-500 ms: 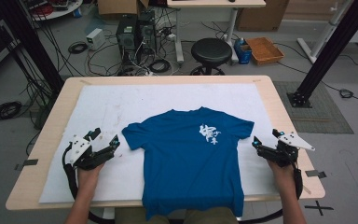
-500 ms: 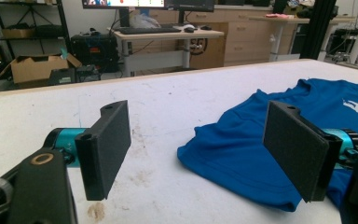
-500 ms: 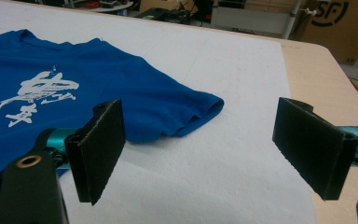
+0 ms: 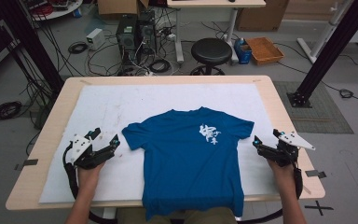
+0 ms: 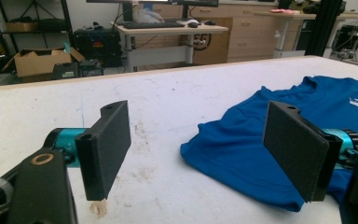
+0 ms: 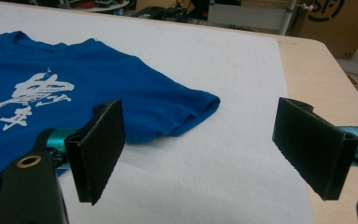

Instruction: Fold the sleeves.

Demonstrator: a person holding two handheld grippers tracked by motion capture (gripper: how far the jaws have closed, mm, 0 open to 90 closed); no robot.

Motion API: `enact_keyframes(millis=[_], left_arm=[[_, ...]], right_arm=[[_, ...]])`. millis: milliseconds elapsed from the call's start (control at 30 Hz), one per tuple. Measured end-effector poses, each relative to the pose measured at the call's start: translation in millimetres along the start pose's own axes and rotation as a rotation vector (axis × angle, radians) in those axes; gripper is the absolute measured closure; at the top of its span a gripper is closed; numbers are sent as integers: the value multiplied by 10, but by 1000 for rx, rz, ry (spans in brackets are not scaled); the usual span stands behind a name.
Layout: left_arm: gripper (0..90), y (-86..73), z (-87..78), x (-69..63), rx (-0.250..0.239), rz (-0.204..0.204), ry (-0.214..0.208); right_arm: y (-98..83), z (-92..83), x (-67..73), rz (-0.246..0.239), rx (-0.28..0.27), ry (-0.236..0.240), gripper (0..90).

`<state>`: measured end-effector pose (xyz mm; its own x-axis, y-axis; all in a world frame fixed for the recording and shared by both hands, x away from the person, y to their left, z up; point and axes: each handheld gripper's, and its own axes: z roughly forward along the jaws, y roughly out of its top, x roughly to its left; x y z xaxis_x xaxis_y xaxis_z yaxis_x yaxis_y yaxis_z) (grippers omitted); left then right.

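Note:
A blue T-shirt point(image 4: 186, 158) with a white print point(image 4: 209, 133) lies flat, front up, on a white sheet point(image 4: 168, 98), and its hem hangs over the table's near edge. My left gripper point(image 4: 106, 136) rests on the sheet just left of the left sleeve point(image 4: 133, 135), open with nothing between its pads. The left gripper view shows that gripper point(image 5: 198, 126) with the shirt point(image 5: 242, 135) behind its right pad. My right gripper point(image 4: 265, 136) stands open just right of the right sleeve point(image 4: 242, 128). In the right gripper view that gripper point(image 6: 203, 121) shows the sleeve point(image 6: 186, 107) between and beyond its pads, untouched.
The sheet covers most of a wooden table point(image 4: 289, 116). Beyond the far edge stand a black stool point(image 4: 211, 51), computer cases point(image 4: 133, 30) with cables on the floor, and a cardboard tray point(image 4: 265, 49). Black frame posts point(image 4: 328, 51) rise at both sides.

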<state>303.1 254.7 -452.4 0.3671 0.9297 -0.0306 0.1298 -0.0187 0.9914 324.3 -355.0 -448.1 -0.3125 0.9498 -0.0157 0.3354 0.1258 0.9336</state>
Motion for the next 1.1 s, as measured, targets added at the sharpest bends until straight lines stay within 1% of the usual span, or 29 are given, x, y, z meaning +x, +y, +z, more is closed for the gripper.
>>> enact_keyframes(millis=[100,233,333,400,500,567,633,767,867,933,967,1000,1067,1100], left_arm=[[236,3,4,0,5,-7,7],[236,6,4,-14,16,-6,8],[236,6,9,-20,18,-1,6],[236,9,14,-21,28,4,8],[235,9,18,-29,31,9,10],[236,10,20,-35,32,14,12],[236,11,20,-39,38,23,15],[236,13,20,-49,41,22,16],[235,14,20,-61,48,28,14],[236,15,20,-73,53,33,13],[236,15,21,-77,55,38,14],[235,15,21,-80,55,39,16],[236,15,22,-78,58,38,20],[236,15,26,-76,58,30,23]], right_arm=[[7,10,-24,29,8,-9,166],[18,24,-86,96,33,-22,166],[28,31,-119,157,55,-3,166],[52,45,-125,186,71,-12,167],[99,101,-135,223,105,-23,167],[130,171,-137,242,130,-33,167],[159,253,-122,264,168,-43,170],[218,397,-64,257,234,-68,236],[253,495,-6,256,261,-78,274],[256,571,37,243,267,-77,305],[257,617,57,228,286,-80,326],[262,663,85,211,317,-87,353],[253,743,137,165,364,-118,396],[262,756,173,144,369,-140,409]])
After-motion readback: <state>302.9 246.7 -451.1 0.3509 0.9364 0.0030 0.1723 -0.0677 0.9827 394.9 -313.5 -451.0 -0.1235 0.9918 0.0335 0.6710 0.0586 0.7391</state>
